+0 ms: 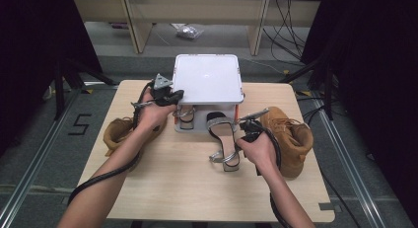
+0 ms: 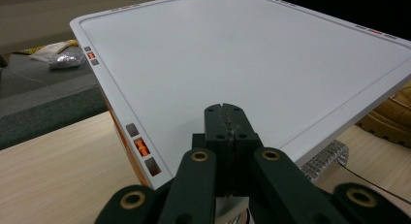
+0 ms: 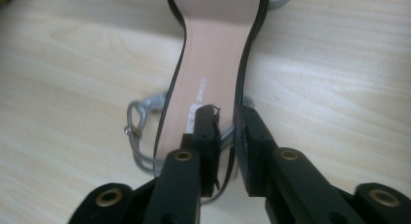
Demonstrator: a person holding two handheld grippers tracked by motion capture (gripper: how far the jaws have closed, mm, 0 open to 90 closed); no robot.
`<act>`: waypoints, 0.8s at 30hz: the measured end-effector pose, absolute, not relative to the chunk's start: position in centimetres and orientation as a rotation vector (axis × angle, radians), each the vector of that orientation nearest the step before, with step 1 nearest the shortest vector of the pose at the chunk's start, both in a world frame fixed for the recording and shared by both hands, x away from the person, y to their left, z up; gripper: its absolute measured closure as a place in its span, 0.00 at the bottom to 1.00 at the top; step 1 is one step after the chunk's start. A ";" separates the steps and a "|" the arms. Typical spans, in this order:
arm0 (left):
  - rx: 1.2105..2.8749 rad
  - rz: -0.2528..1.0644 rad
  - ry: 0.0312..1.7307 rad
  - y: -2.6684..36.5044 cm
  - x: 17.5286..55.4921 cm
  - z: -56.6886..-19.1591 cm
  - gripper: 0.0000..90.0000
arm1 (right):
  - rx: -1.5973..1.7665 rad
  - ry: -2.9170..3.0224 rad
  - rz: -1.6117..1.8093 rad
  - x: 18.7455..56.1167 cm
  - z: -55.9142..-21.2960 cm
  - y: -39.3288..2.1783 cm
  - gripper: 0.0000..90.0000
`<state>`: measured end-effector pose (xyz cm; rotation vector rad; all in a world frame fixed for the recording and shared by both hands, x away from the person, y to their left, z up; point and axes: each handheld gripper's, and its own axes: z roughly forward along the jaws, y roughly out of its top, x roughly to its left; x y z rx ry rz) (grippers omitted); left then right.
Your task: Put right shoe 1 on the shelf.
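Right tongs (image 3: pixel 228 136) pinch the sandal's (image 3: pixel 213 54) heel edge beside its unreadable insole print; left tongs (image 2: pixel 225 122) shut, empty.

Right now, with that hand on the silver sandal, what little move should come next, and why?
Probably lift the sandal toward the white rack: the right gripper is clamped on its heel edge, and its twin already sits under the rack's top.

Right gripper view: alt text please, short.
The right gripper has its black jaws closed on the side edge of a heeled sandal, one jaw on its pink insole. The sandal's silver buckle strap trails over the pale wooden table.
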<state>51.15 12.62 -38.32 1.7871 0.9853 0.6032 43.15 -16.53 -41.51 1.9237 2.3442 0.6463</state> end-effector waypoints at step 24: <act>1.794 0.608 0.985 12.5 51.2 -38.3 0.99 | 1.746 2.532 0.499 38.6 -43.7 -16.8 1.00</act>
